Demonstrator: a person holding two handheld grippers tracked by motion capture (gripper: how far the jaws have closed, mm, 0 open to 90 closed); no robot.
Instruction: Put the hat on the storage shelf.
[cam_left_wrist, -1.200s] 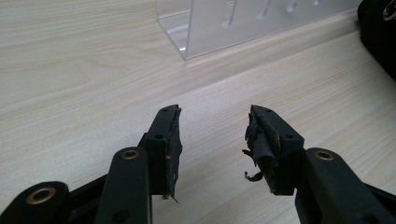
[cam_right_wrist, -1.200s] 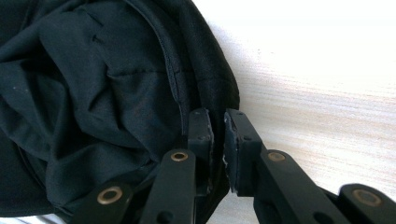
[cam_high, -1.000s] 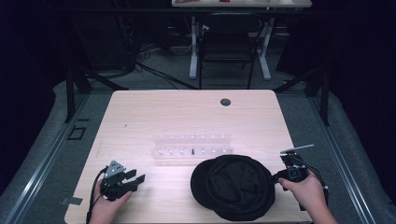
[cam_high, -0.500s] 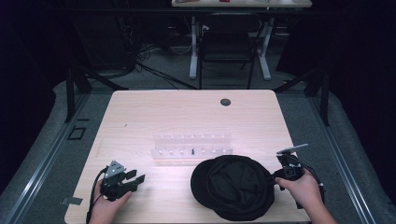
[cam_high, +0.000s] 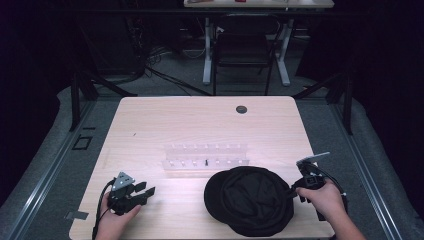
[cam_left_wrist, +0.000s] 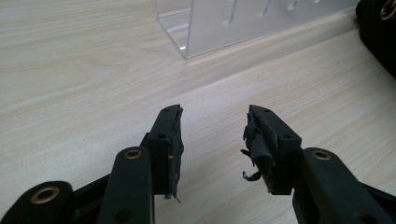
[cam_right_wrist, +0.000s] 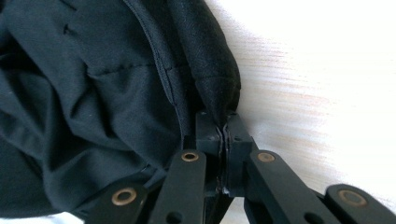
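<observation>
Right gripper view: right gripper (cam_right_wrist: 223, 128) jaws pinch the rim of the soft, limp black cap (cam_right_wrist: 93, 93), a sound hold; beside the cap, left gripper (cam_left_wrist: 212, 140) jaws stand wide, empty.

- Left hand (cam_high: 112, 220) enters from the bottom edge near the table's front-left corner, wrapped around the rear of the left gripper (cam_high: 145, 192).
- Left gripper low over the tabletop, pointing to the right; jaws parted with a clear gap, nothing between them. Worn pads (cam_left_wrist: 261, 140) visible in the left gripper view.
- Right hand (cam_high: 327, 197) and forearm enter from the bottom right, angled toward the table's centre.
- Right gripper (cam_high: 289, 192) points left, jaws pressed together on a fold of black fabric (cam_right_wrist: 217, 93) at its edge.
</observation>
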